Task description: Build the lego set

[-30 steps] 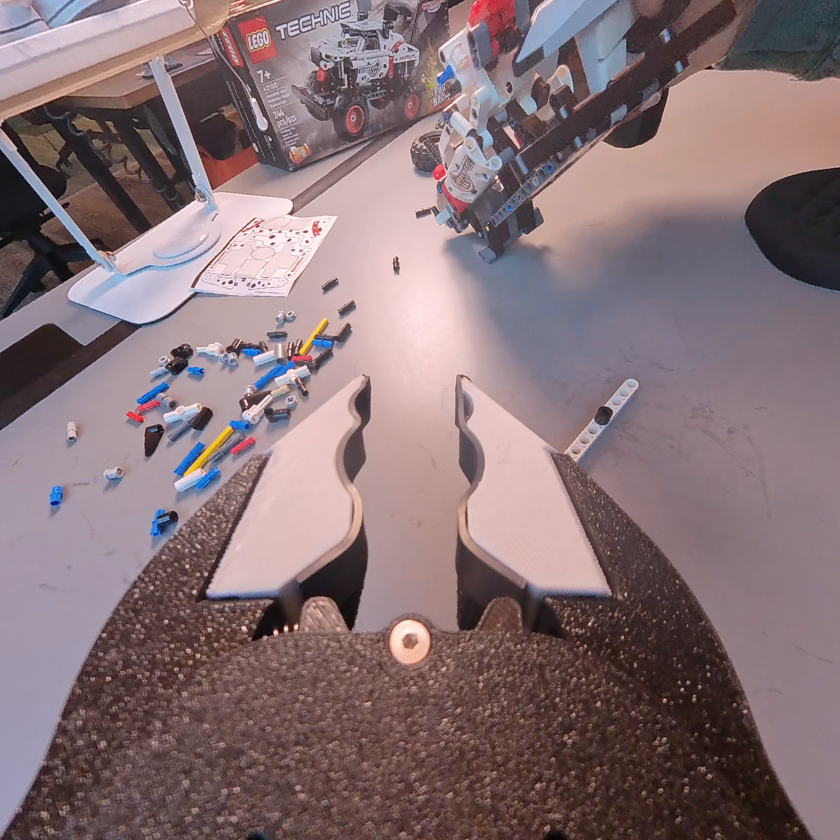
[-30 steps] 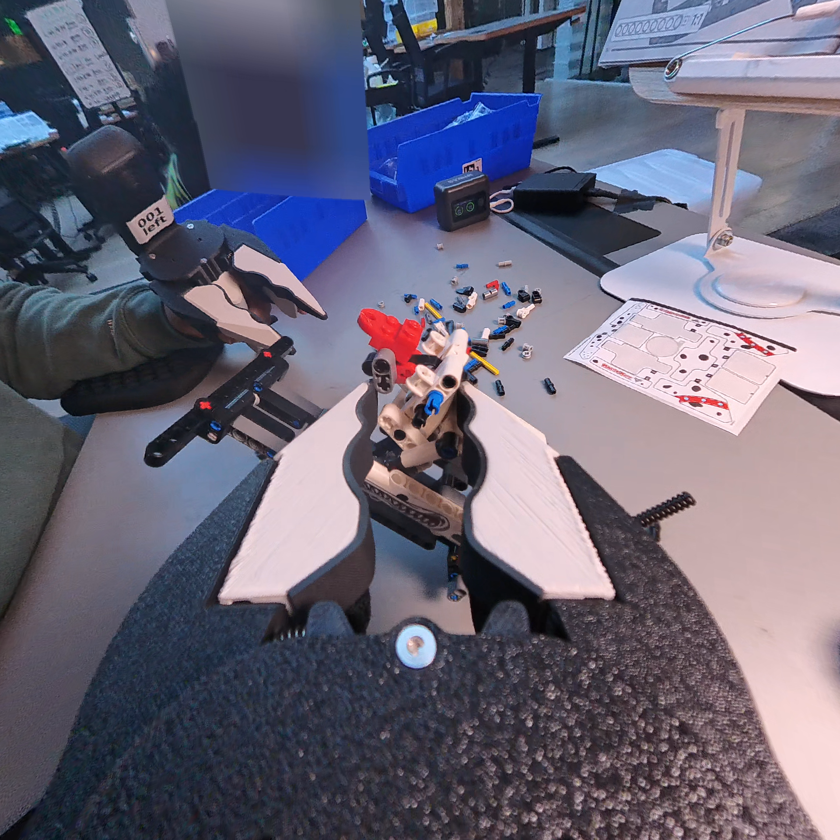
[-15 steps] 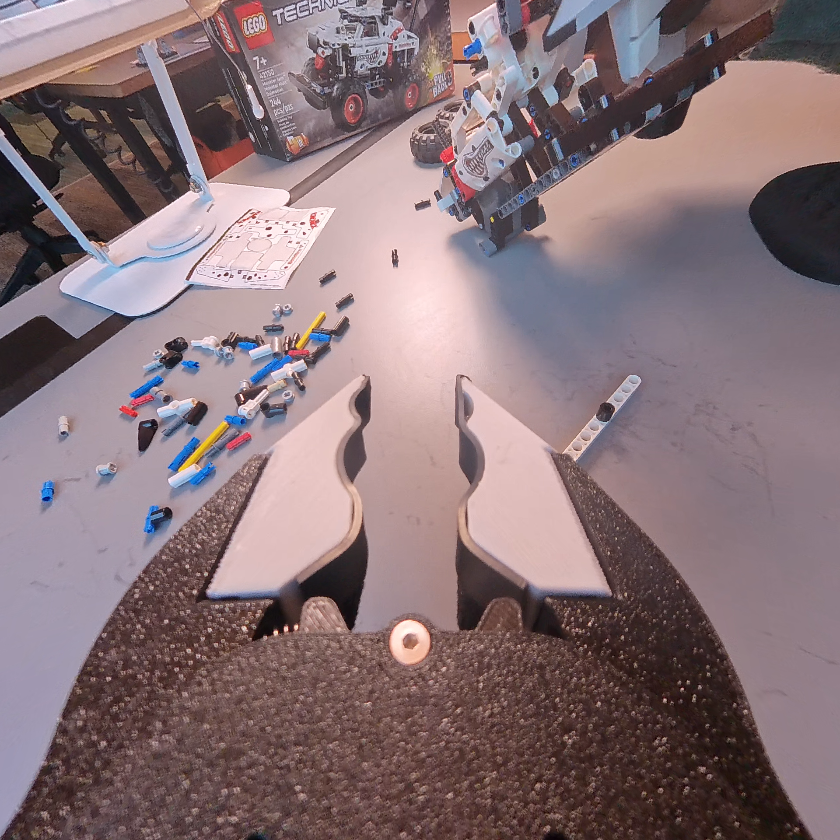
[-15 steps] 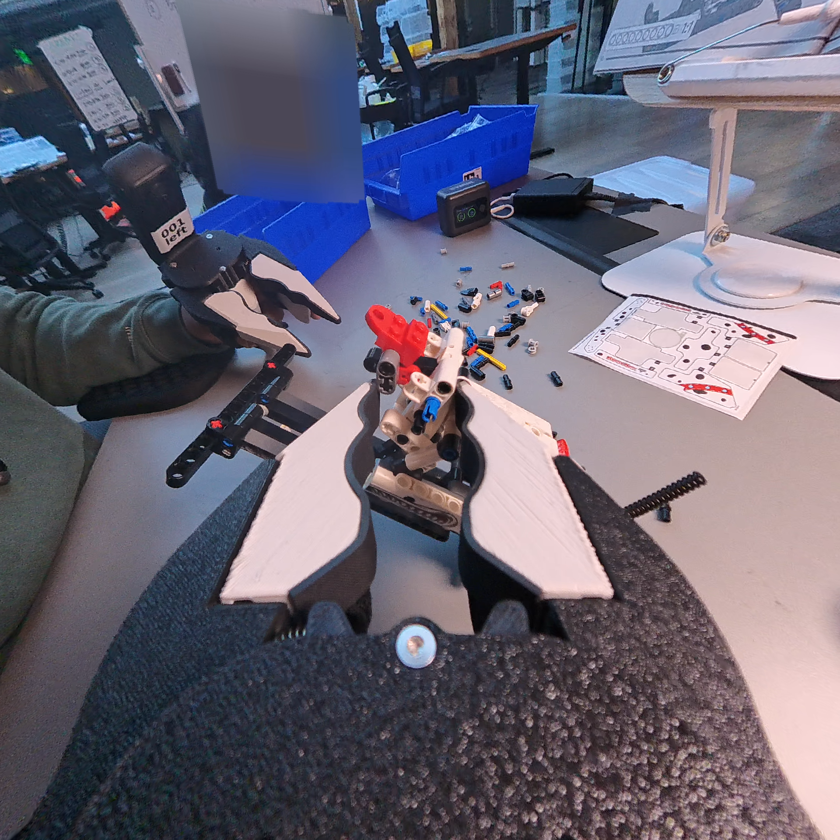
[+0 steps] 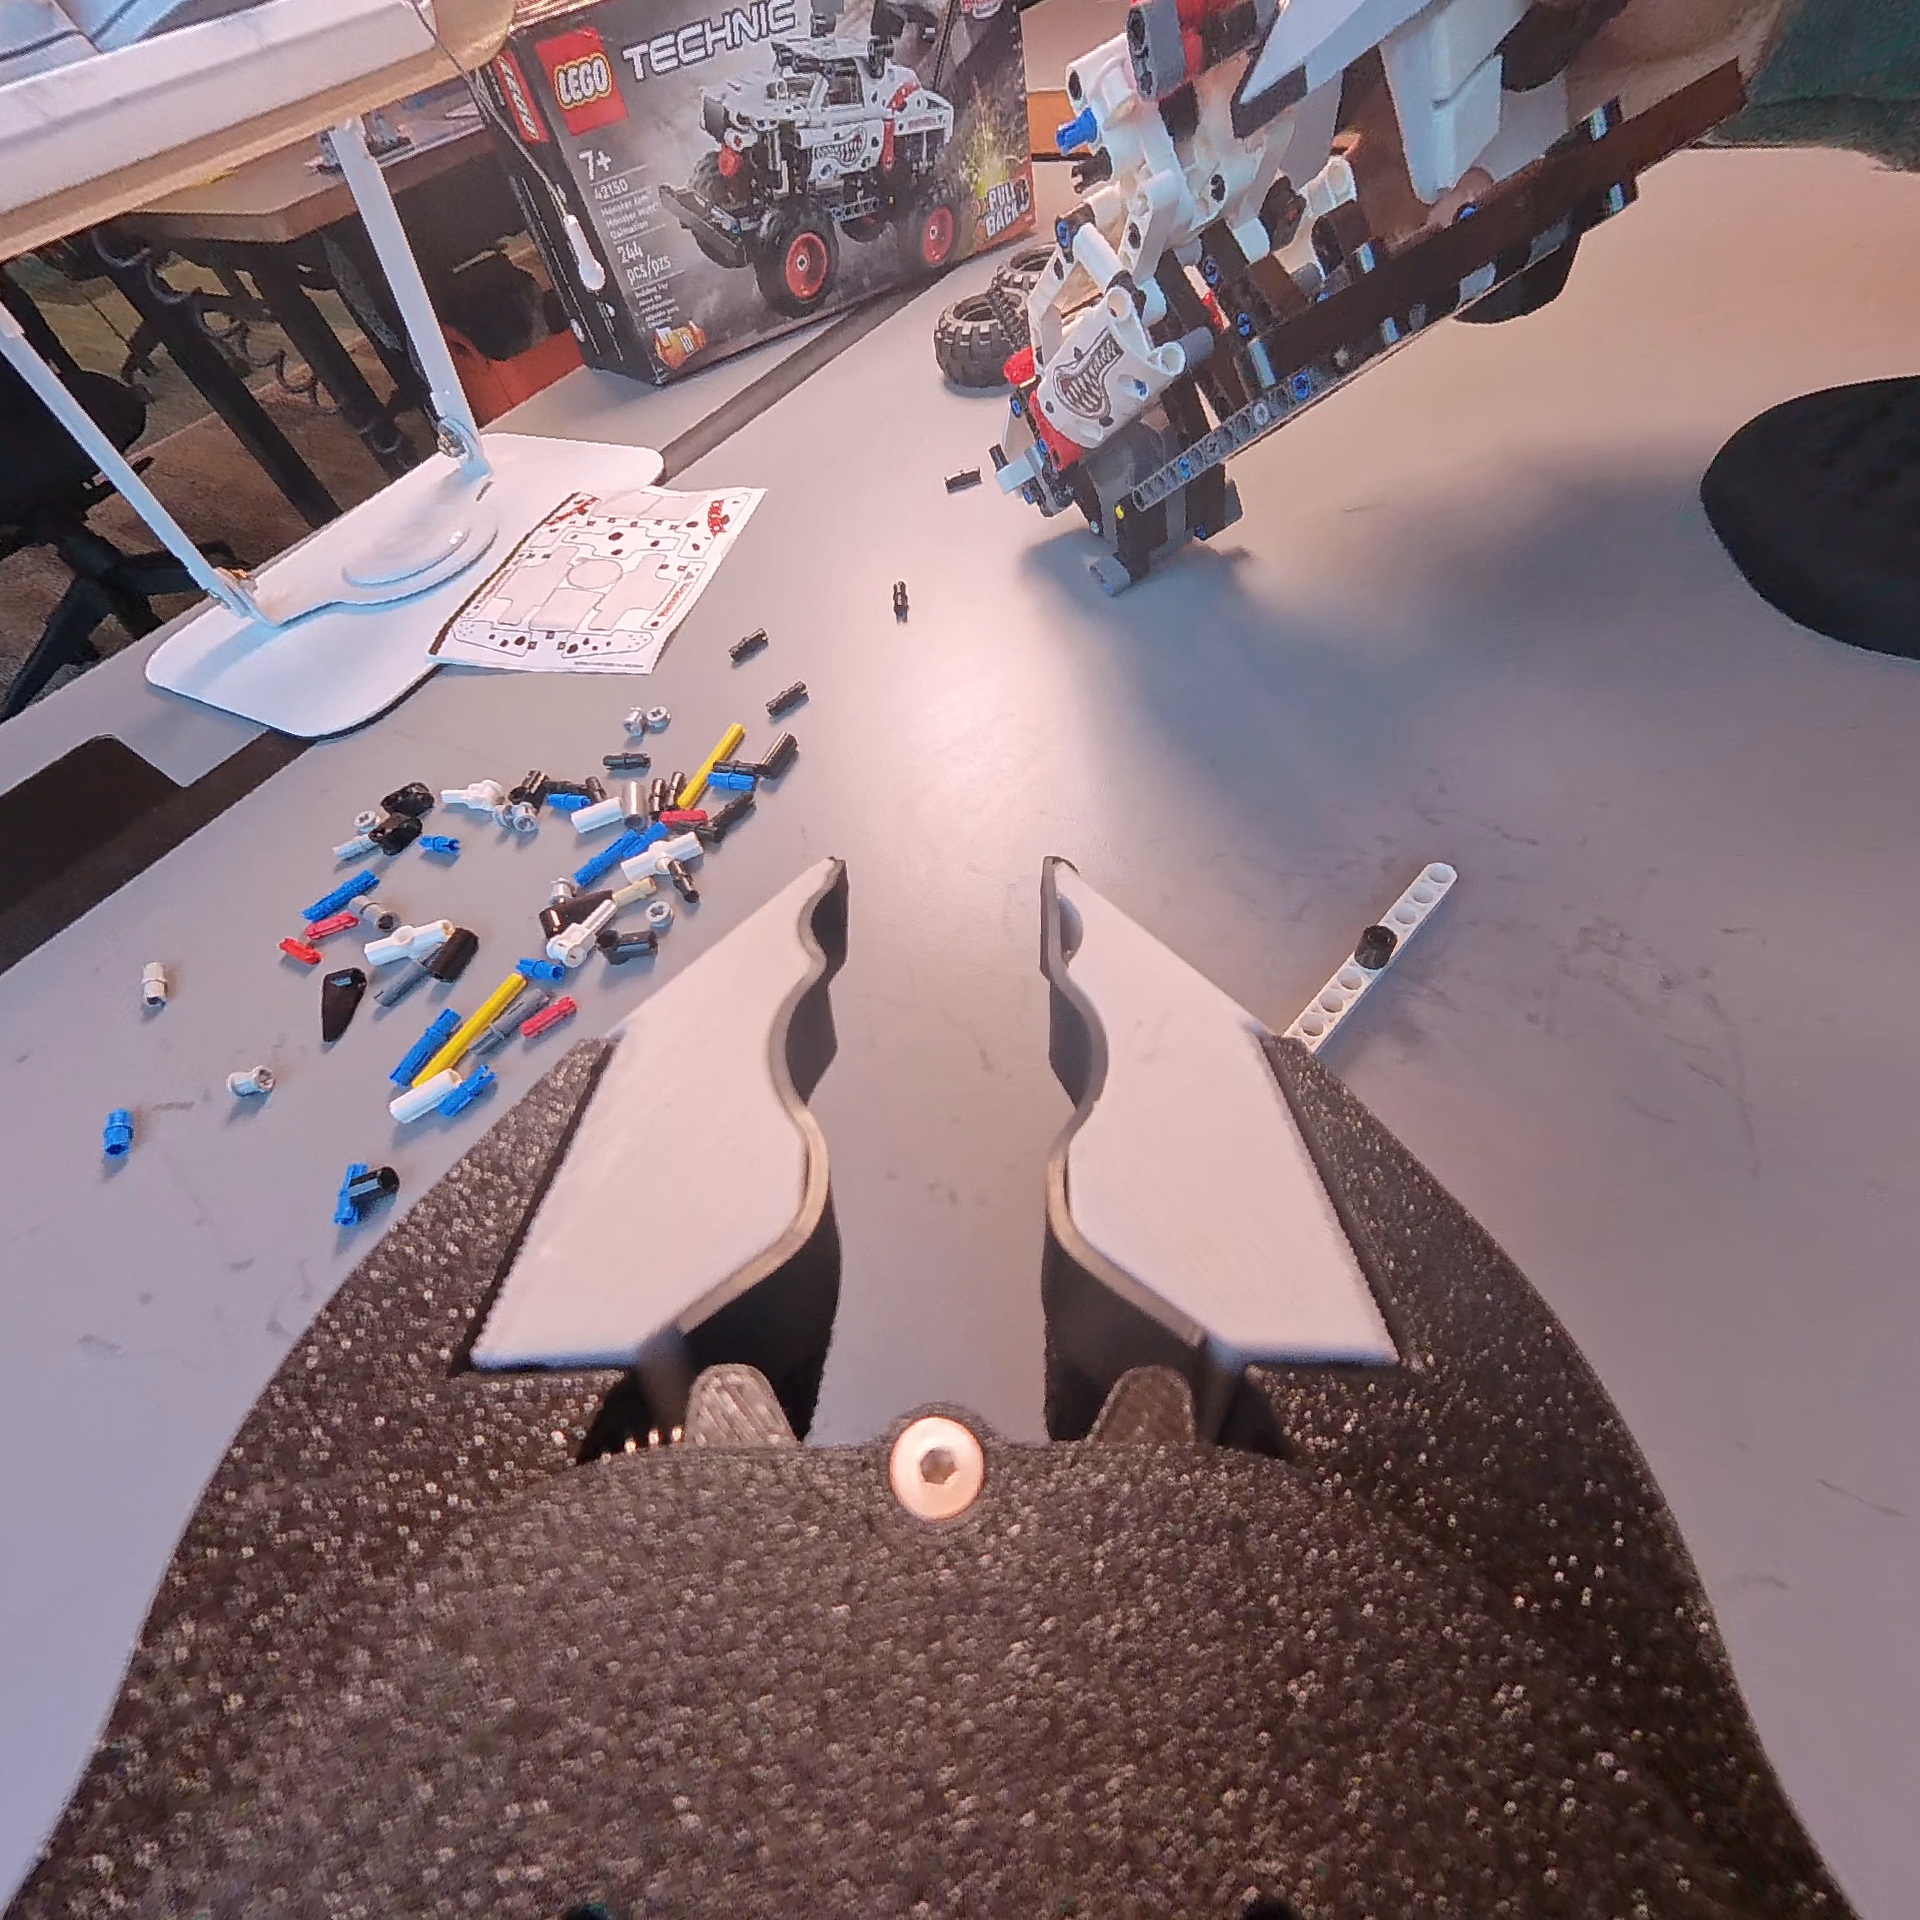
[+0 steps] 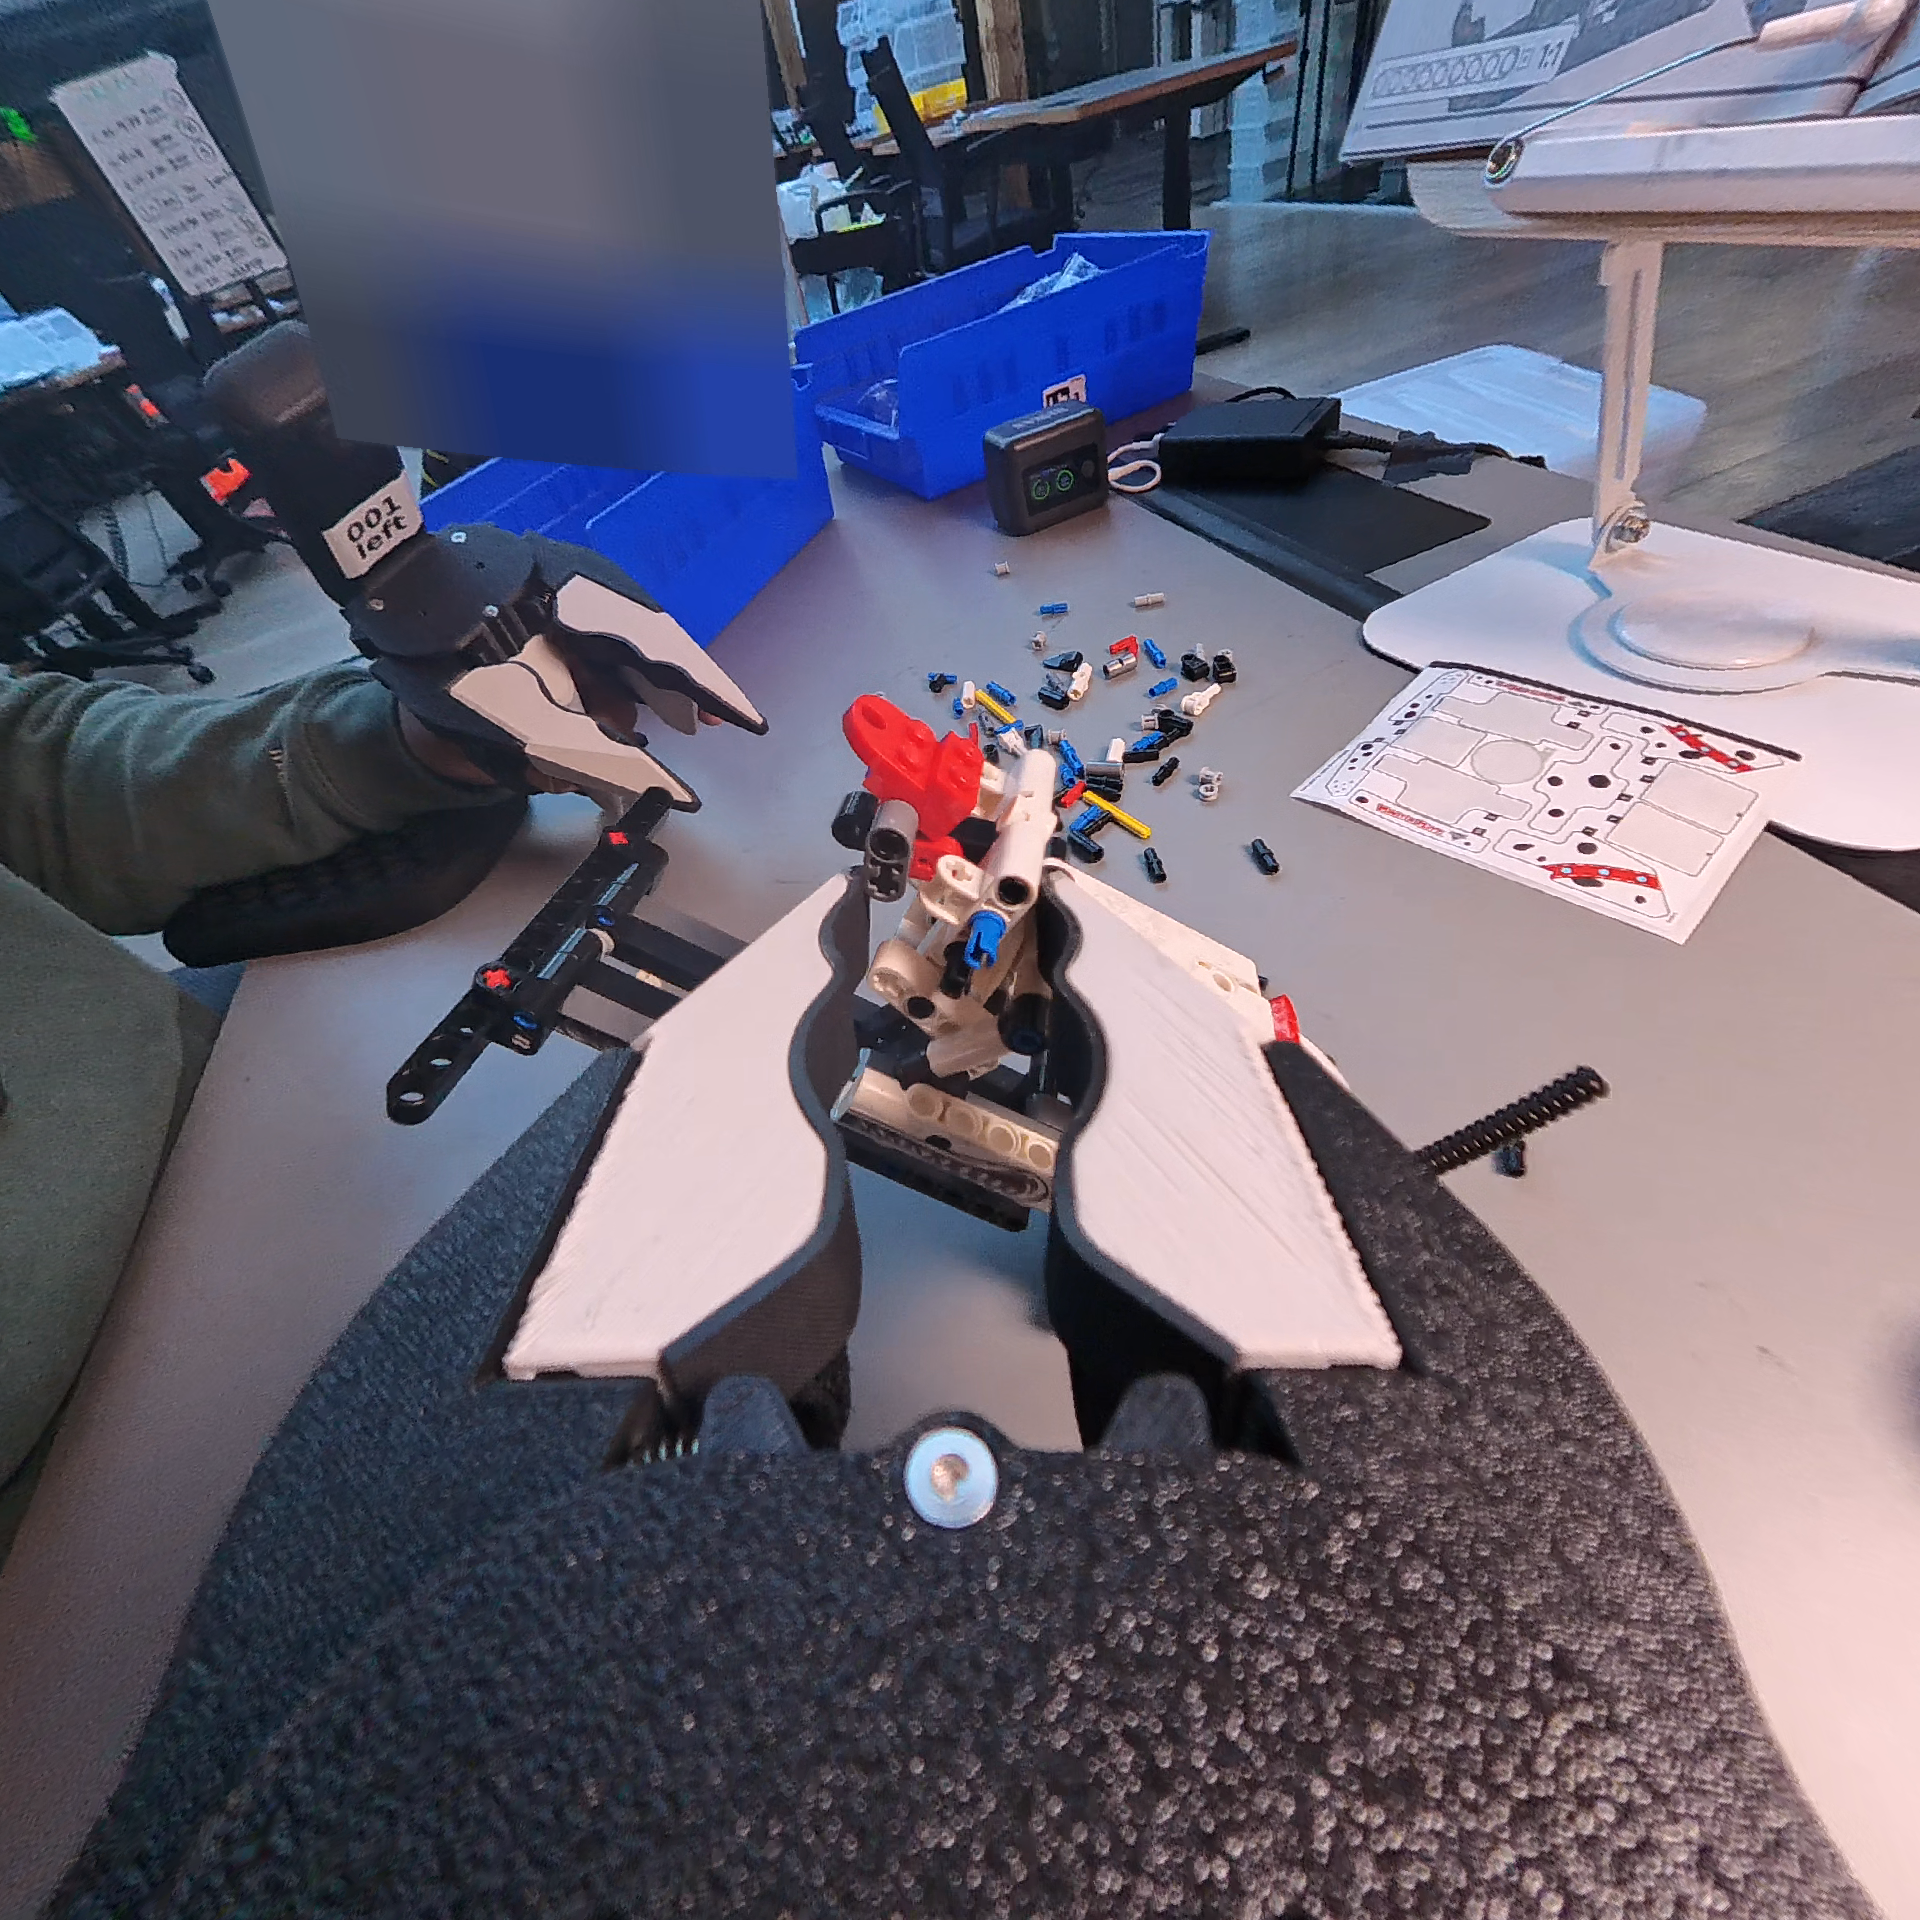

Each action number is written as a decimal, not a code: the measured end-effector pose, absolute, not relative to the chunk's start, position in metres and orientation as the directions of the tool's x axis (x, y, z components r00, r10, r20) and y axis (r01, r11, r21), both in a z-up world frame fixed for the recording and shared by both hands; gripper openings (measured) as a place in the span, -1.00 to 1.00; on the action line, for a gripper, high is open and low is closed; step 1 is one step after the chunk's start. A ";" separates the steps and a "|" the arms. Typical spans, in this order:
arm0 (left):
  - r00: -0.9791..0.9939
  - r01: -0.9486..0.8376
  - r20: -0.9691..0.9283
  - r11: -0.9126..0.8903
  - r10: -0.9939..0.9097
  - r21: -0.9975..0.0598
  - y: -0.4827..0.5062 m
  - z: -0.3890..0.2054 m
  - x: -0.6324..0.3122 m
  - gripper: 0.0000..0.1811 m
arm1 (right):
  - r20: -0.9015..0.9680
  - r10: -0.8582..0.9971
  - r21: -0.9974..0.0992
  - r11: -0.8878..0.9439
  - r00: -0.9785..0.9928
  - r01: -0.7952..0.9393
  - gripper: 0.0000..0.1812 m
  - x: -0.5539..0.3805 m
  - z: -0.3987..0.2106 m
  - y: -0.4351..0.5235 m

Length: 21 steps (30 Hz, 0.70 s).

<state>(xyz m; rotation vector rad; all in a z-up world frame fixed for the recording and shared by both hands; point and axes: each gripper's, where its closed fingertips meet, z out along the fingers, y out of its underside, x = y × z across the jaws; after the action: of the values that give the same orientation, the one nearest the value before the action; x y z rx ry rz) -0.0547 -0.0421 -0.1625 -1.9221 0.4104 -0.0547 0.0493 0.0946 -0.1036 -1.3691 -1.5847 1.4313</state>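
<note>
The truck chassis [image 6: 966, 997] looks roughly half built, gripped tilted above the bench [image 5: 1455, 831] by the right hand-held gripper [image 6: 951, 914], while the left hand-held gripper [image 5: 940, 883] gapes empty; loose pins [image 5: 582, 883] and tyres [image 5: 977, 322] remain unfitted.

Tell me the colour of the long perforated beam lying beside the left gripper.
White beam, with a black pin in it; clearest in the left wrist view.
</note>
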 end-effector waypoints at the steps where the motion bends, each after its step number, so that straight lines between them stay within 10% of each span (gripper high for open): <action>1: 0.939 -0.256 -0.154 -0.325 -0.308 -0.910 -0.042 -0.163 -0.055 -0.59 | -0.188 0.939 -0.951 -0.101 -0.288 0.292 -0.65 0.049 -0.104 0.094; 12: 0.940 -0.256 -0.157 -0.321 -0.304 -0.912 -0.042 -0.161 -0.056 -0.59 | 0.234 0.965 -0.929 0.259 -0.122 0.265 -0.60 0.047 -0.111 0.089; 21: 0.939 -0.257 -0.154 -0.332 -0.308 -0.908 -0.042 -0.165 -0.055 -0.59 | 0.799 0.601 -0.539 0.729 -0.017 0.423 -0.58 0.045 -0.138 0.069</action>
<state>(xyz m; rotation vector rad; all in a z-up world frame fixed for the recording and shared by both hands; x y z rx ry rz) -0.0550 -0.0416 -0.1648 -1.9294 0.4099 -0.0541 0.0445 0.0689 -0.1381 -0.8358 -1.6431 0.1715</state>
